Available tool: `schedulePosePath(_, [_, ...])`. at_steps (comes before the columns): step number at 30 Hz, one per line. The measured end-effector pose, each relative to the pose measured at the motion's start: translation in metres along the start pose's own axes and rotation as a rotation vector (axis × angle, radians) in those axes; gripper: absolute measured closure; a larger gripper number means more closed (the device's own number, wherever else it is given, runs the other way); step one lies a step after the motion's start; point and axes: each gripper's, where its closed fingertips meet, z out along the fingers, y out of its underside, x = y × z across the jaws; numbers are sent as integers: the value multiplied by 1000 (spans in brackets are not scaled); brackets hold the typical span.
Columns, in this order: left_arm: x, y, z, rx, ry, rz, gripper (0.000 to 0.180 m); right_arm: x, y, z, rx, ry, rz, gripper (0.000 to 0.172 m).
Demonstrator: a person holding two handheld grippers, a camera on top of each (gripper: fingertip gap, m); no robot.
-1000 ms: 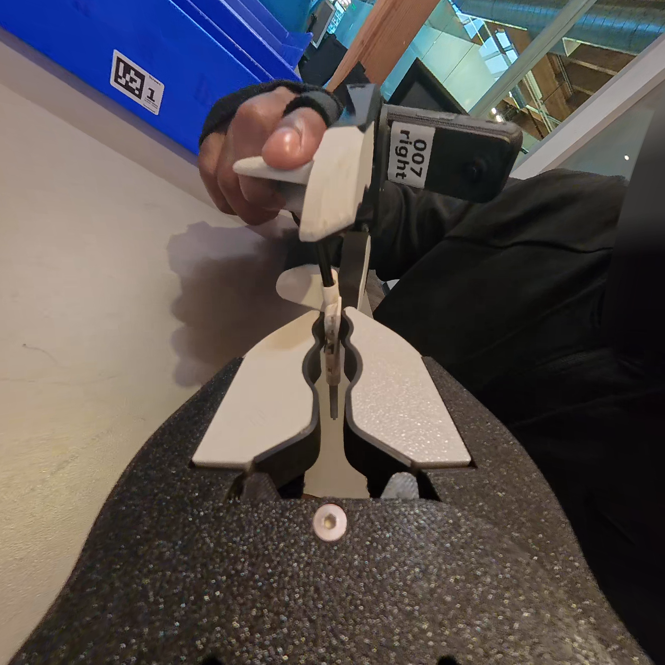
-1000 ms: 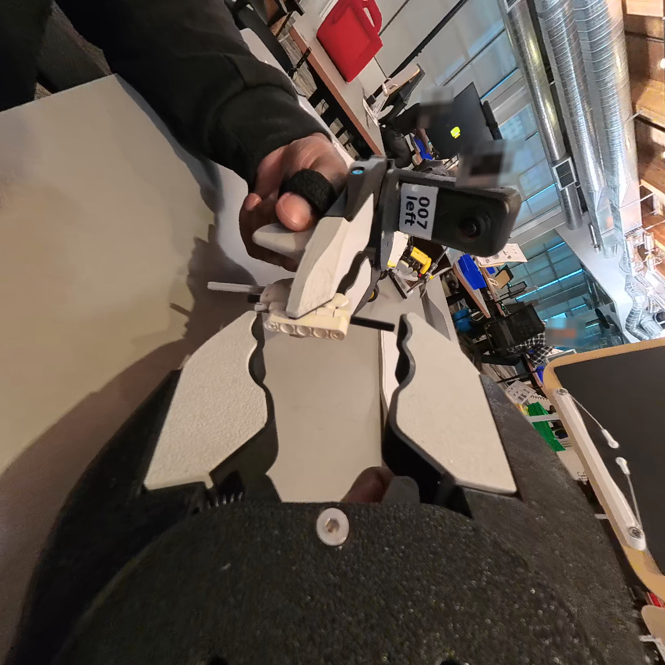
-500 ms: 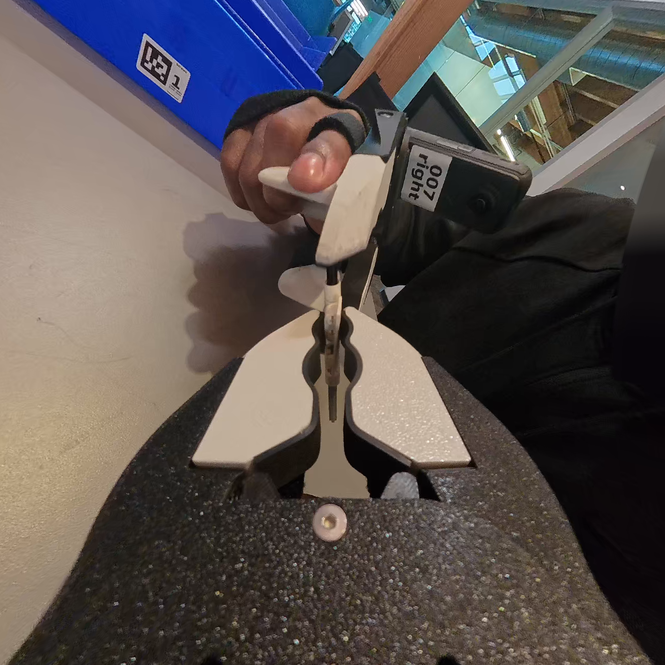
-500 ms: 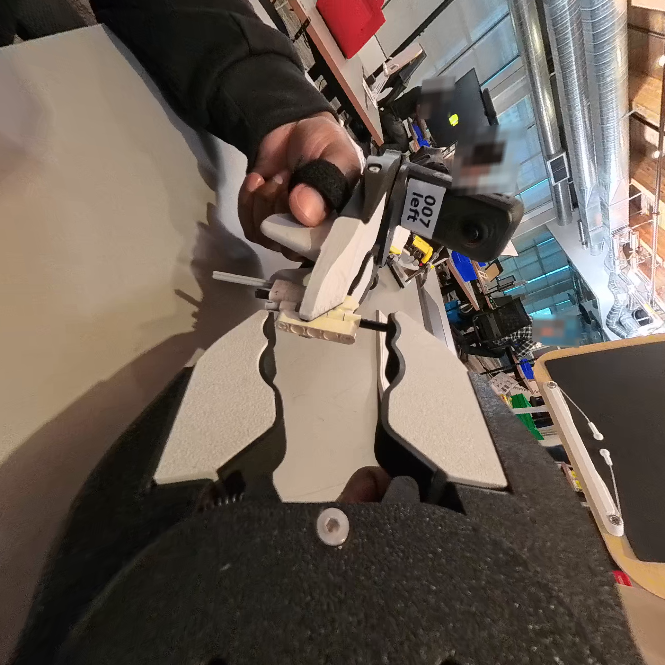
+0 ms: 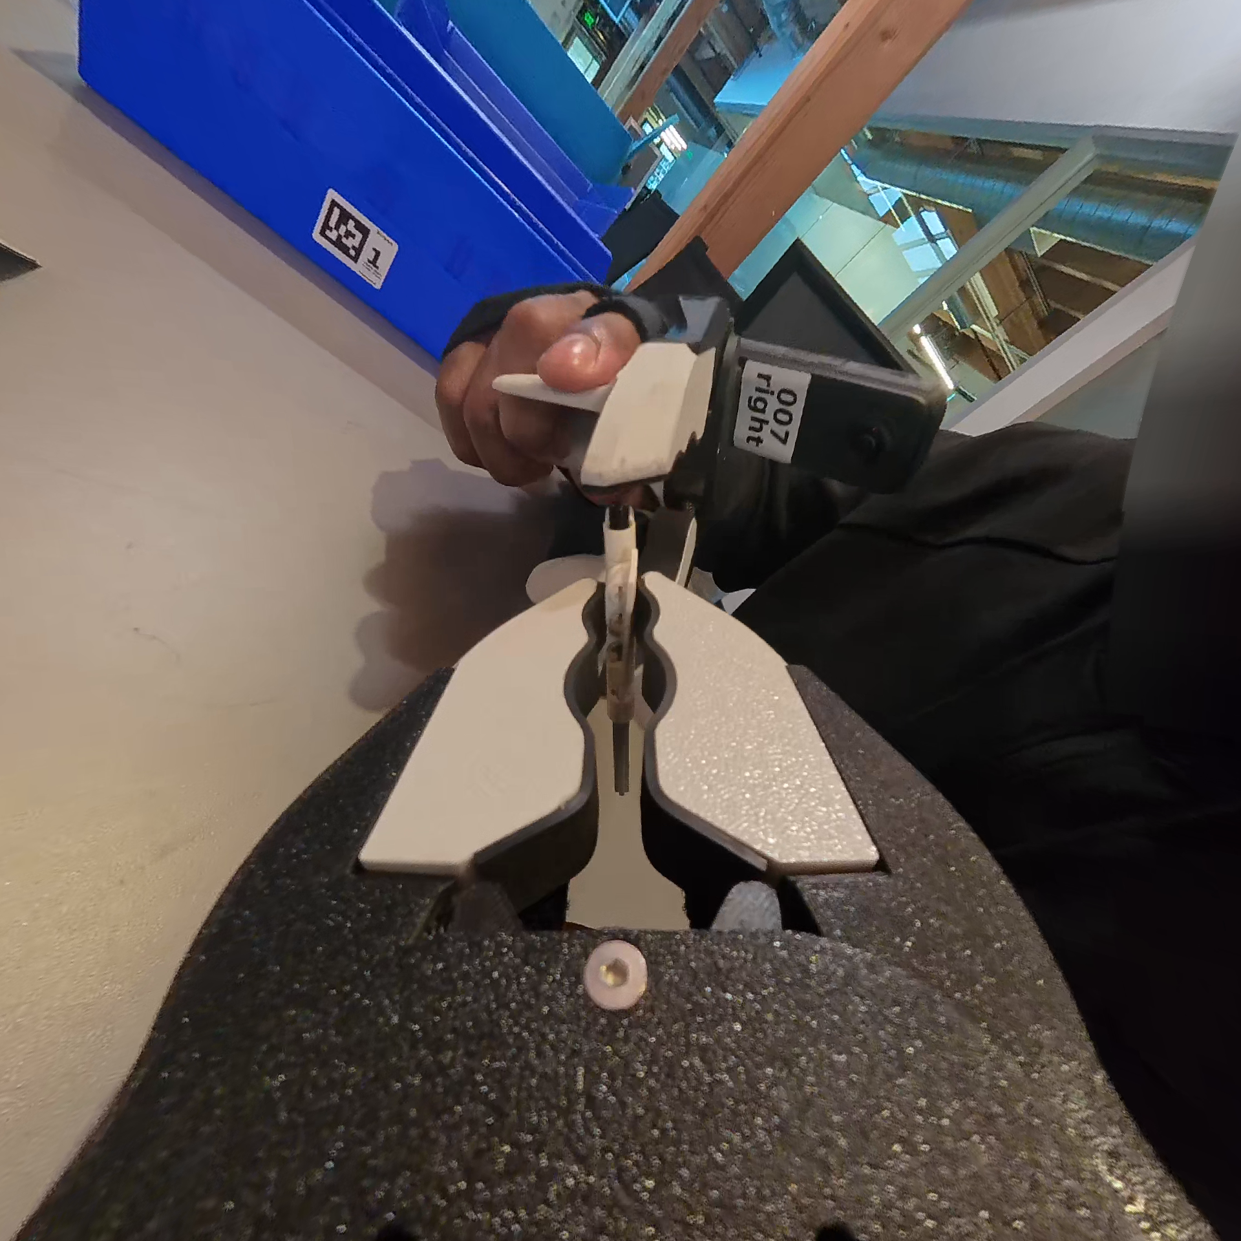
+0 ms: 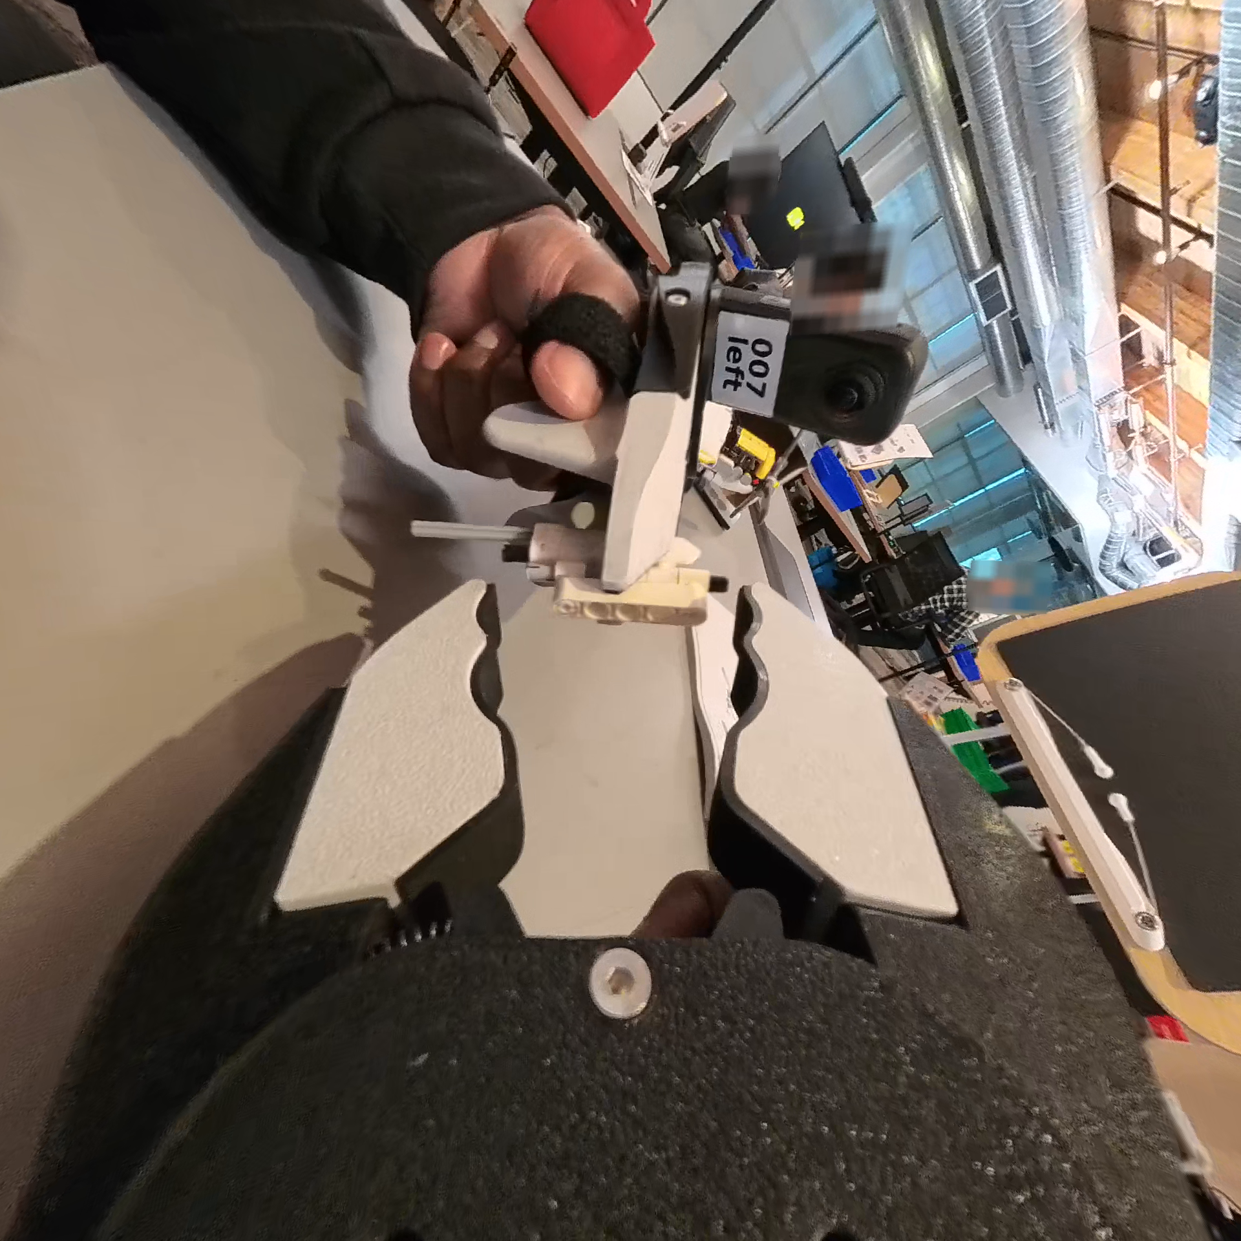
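My left gripper (image 5: 621, 594) is shut on a white toy beam with holes (image 5: 619, 624), seen edge-on between its pads. A thin black axle (image 5: 619, 752) runs through the assembly. In the right wrist view the beam (image 6: 631, 608) hangs under the left gripper's finger (image 6: 645, 497), with a grey connector (image 6: 557, 544) and a grey axle (image 6: 463, 530) on its left end. A short black axle stub (image 6: 717, 583) sticks out on the right. My right gripper (image 6: 614, 598) is open, its tips either side of the beam and not touching it. Its finger (image 5: 638, 416) shows just above the assembly.
A blue bin (image 5: 302, 134) with a square tag stands on the pale table (image 5: 168, 537) at the far left. A person's hands and black sleeves (image 5: 940, 604) hold both grippers. A wood-edged black board (image 6: 1141, 739) lies at the right, and a red bin (image 6: 591, 40) far behind. Left and right tips are no more than a few centimetres apart.
The black axle's end stuck far out of the beam a second ago and is now a short stub. My right gripper narrowed against it, then opened again. The left grasp has held.
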Motion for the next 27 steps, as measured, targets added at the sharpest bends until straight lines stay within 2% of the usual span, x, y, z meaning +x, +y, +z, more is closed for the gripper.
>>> schedulePosePath(8, [-2,-3,0,34,3,-32,173,6,-1,3,-1,86,-17,115])
schedulePosePath(27, [-6,-2,2,39,-10,-61,173,2,3,3,-15,48,-10,119])
